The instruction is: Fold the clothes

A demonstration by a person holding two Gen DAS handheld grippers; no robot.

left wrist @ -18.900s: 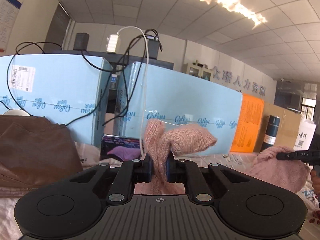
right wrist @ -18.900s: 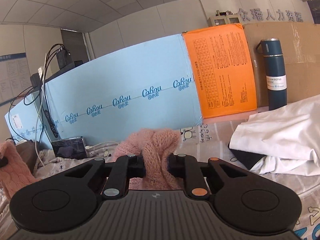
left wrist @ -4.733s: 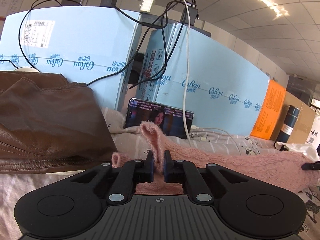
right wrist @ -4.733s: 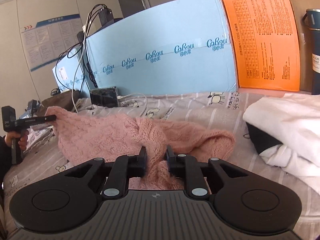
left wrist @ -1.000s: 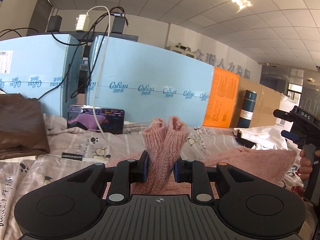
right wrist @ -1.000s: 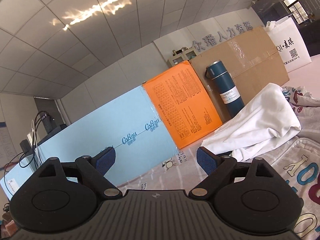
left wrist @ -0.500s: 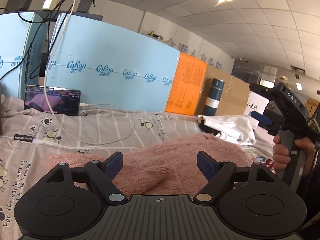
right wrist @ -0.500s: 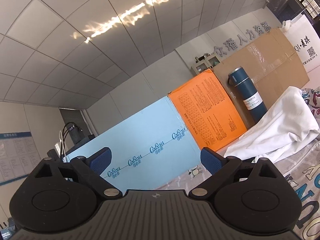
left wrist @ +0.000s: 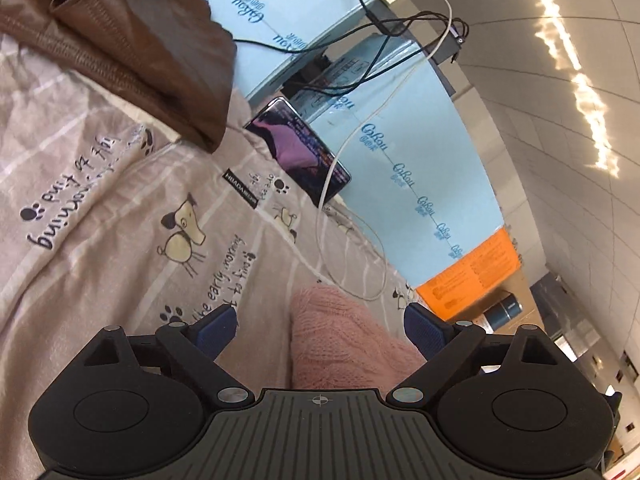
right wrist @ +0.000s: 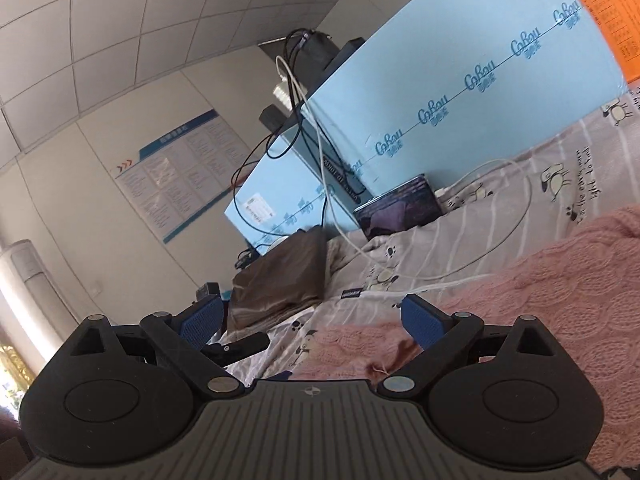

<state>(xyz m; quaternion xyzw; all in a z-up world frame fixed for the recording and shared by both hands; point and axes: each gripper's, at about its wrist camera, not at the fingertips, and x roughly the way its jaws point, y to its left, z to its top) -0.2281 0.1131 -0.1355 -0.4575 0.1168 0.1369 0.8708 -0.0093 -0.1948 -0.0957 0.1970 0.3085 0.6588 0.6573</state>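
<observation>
Released since before, pink sweater [left wrist: 340,344] lies between left gripper's [left wrist: 318,326] opening fingers; right gripper [right wrist: 310,320] tilted, open.

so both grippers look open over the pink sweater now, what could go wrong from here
1. The white cable loops across the bedsheet close to the pink sweater; the next fold or grab could snag it and tug the phone.
2. The left gripper, jaws opening, has knit between its pads untouched; closing here might pinch a thick bunch.
3. The right gripper is open over the sweater's edge; dragging it could undo the fold.

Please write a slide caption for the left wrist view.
Left gripper opening above pink sweater lying on printed bedsheet.
</observation>
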